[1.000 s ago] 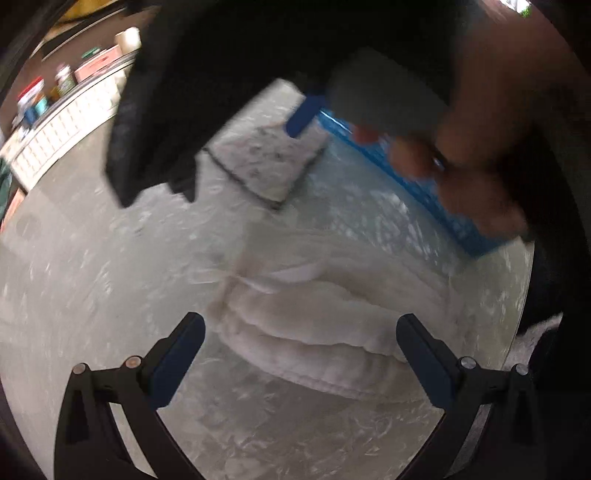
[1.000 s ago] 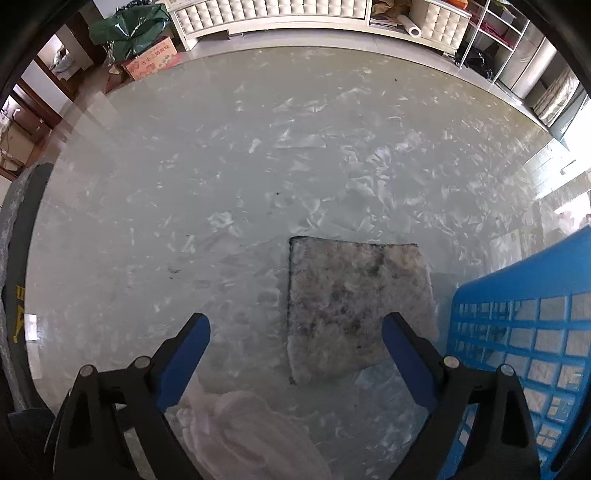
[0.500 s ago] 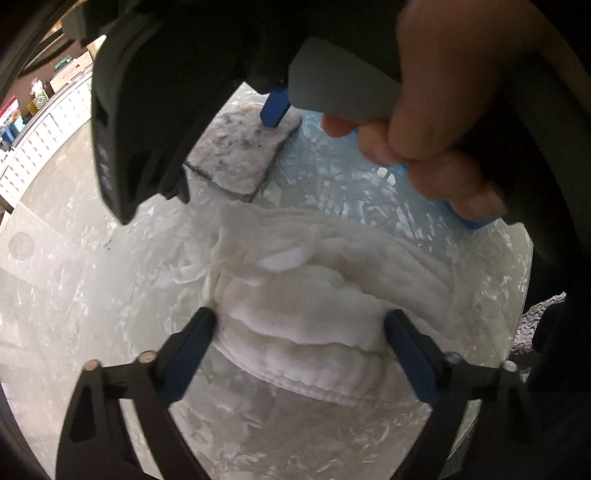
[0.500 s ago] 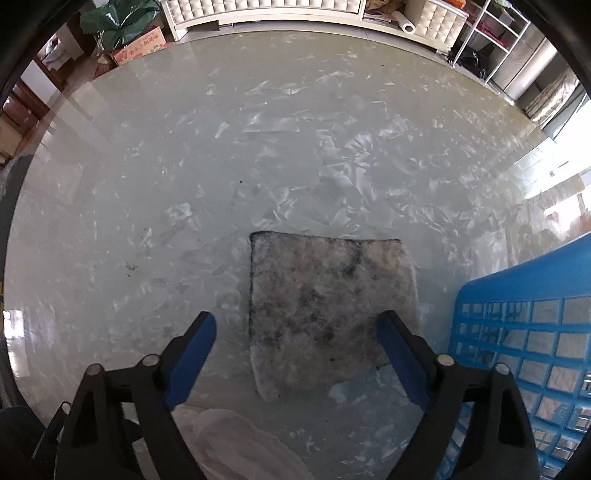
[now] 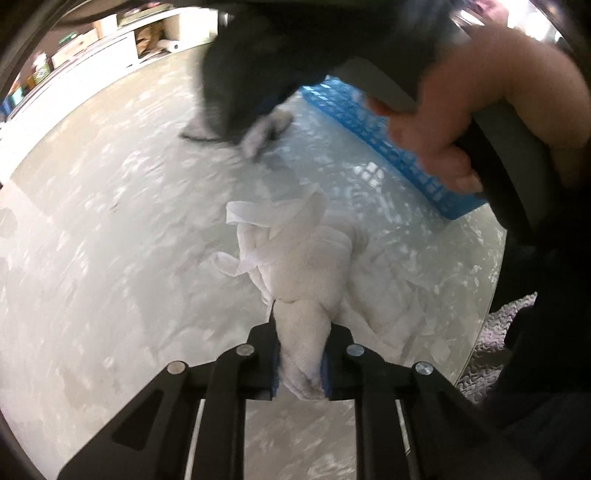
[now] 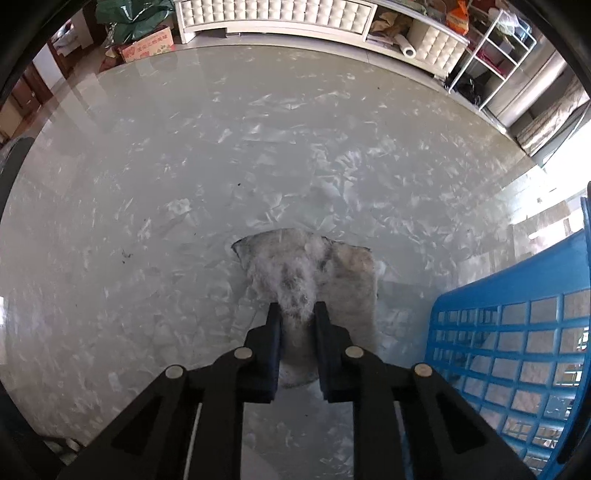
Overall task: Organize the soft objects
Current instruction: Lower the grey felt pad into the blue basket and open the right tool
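Observation:
In the left wrist view a crumpled white cloth (image 5: pixel 306 266) lies on the marbled table (image 5: pixel 110 258). My left gripper (image 5: pixel 301 332) is closing and pinches a bunched fold of it between its pads. In the right wrist view a grey furry pad (image 6: pixel 347 269) is puckered up between the closing jaws of my right gripper (image 6: pixel 297 306), whose pads press on its fur. The left wrist view also shows the right gripper (image 5: pixel 258 122) blurred above the grey pad (image 5: pixel 258 138), held by a hand (image 5: pixel 461 110). A blue plastic basket (image 6: pixel 517 332) stands just right of the pad.
The blue basket (image 5: pixel 369 122) sits at the table's far right edge. Beyond the table are a white tufted cabinet (image 6: pixel 277 14), a white wire rack (image 6: pixel 491 55) and a cardboard box (image 6: pixel 147 44). A grey knitted fabric (image 5: pixel 509 325) lies past the right rim.
Both grippers went from wide open to closed. The left one gathered the flat white cloth into a bunch; the right one came down and pinched the grey pad, puckering it.

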Demonstrator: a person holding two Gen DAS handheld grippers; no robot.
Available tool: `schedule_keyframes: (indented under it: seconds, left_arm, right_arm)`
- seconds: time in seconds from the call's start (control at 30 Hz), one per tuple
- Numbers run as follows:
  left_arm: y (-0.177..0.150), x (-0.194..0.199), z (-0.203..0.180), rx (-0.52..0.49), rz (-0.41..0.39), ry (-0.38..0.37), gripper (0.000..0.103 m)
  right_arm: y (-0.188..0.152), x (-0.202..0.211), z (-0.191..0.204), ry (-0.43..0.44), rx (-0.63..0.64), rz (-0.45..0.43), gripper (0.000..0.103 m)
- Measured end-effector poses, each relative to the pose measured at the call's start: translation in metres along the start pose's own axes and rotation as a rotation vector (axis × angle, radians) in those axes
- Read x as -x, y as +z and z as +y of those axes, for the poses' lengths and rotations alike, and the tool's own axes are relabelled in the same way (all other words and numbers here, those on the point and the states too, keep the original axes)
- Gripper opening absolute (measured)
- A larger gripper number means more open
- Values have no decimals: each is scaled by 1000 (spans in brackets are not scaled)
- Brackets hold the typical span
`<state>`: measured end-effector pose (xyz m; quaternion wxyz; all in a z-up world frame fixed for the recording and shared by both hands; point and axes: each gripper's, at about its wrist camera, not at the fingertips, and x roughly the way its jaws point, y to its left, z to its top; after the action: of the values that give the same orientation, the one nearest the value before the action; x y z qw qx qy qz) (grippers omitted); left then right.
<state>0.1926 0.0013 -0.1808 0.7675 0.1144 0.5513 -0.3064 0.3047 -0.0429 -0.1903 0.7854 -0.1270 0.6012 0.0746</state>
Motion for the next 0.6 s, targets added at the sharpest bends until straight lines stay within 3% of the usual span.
schedule_keyframes:
  seconds: [0.37, 0.6]
  left_arm:
    - [-21, 45, 59, 214, -105, 97, 14]
    - [-23, 76, 66, 264, -195, 120, 14]
  right_arm:
    - [-41, 16, -4, 32, -25, -21, 11]
    - [-70, 67, 17, 70, 11, -93, 11]
